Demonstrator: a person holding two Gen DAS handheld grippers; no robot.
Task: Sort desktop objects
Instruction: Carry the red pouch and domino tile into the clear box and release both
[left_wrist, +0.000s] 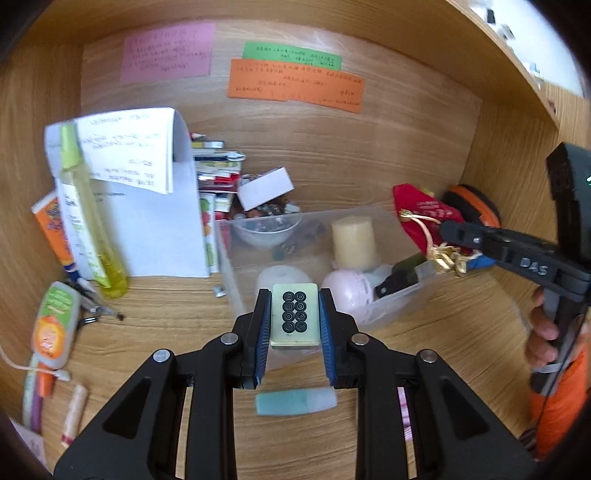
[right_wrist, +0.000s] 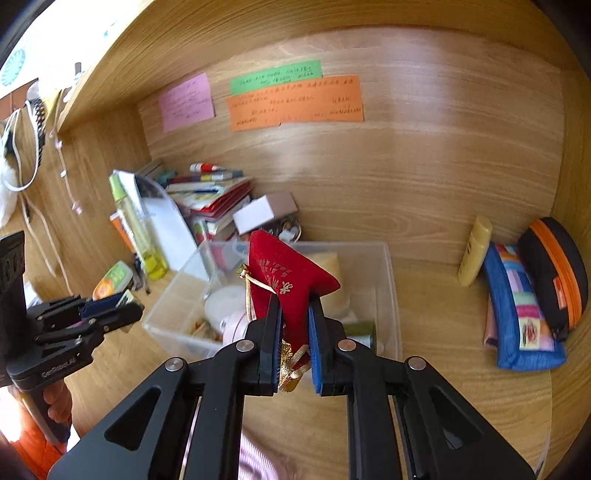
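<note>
My left gripper (left_wrist: 294, 317) is shut on a pale green mahjong tile (left_wrist: 294, 318) with black rings and holds it above the near edge of a clear plastic box (left_wrist: 399, 302). My right gripper (right_wrist: 294, 321) is shut on a red drawstring pouch (right_wrist: 288, 280) with gold cord and holds it over the same box (right_wrist: 388, 288). In the left wrist view the right gripper (left_wrist: 448, 236) and the pouch (left_wrist: 421, 210) show at the right. In the right wrist view the left gripper (right_wrist: 125, 302) shows at the left. The box holds a cream cylinder (left_wrist: 353, 240), a pink bottle (left_wrist: 347, 291) and a clear bowl (left_wrist: 264, 230).
A yellow-green spray bottle (left_wrist: 86, 218), white papers (left_wrist: 147, 206) and stacked books (left_wrist: 218, 173) stand at the left. A teal tube (left_wrist: 295, 401) lies under my left gripper. A blue patchwork pouch (right_wrist: 517, 310), an orange-black case (right_wrist: 557, 273) and a yellow tube (right_wrist: 474, 251) lie at the right. Sticky notes (right_wrist: 295, 101) hang on the back wall.
</note>
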